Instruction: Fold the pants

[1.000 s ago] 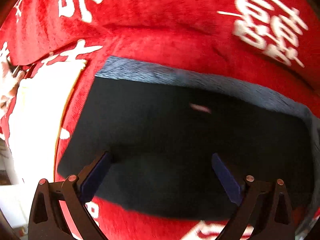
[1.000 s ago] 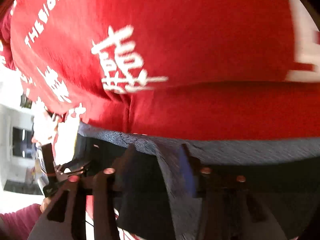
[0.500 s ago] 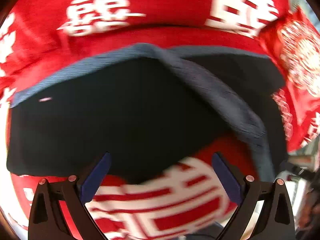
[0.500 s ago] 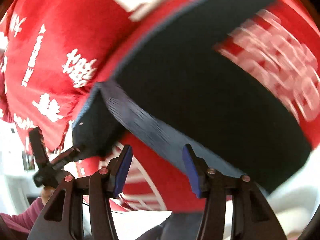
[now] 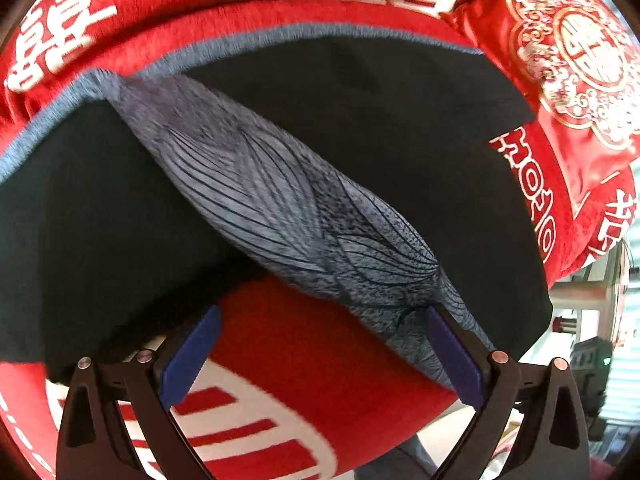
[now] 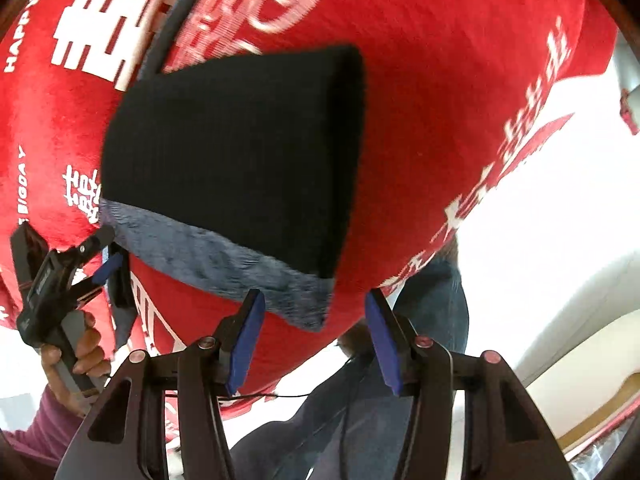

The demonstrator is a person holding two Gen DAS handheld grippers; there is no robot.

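The pants lie folded on a red bedspread point(image 6: 440, 80): black cloth point(image 6: 240, 152) with a grey band point(image 6: 224, 264) along the near edge. In the left wrist view the black pants point(image 5: 400, 140) show a grey veined strip point(image 5: 280, 200) running diagonally across them. My left gripper point(image 5: 320, 344) hovers open over the near edge, and the strip's end lies by its right pad point(image 5: 452, 356). My right gripper point(image 6: 316, 332) is open with the band's near corner just ahead of its tips. The left gripper point(image 6: 100, 268) sits at the band's far-left corner.
A red pillow point(image 5: 572, 60) with gold embroidery lies at the pants' right end. The bedspread carries large white characters point(image 6: 104, 40). A person's hand point(image 6: 84, 352) holds the left gripper, and their jeans-clad legs point(image 6: 400, 420) stand past the bed's edge. Pale floor lies at the right.
Both grippers swept sideways along the pants and rolled. The right one had the grey band between its fingers and has since drawn back clear of it. The grey strip came into the left view.
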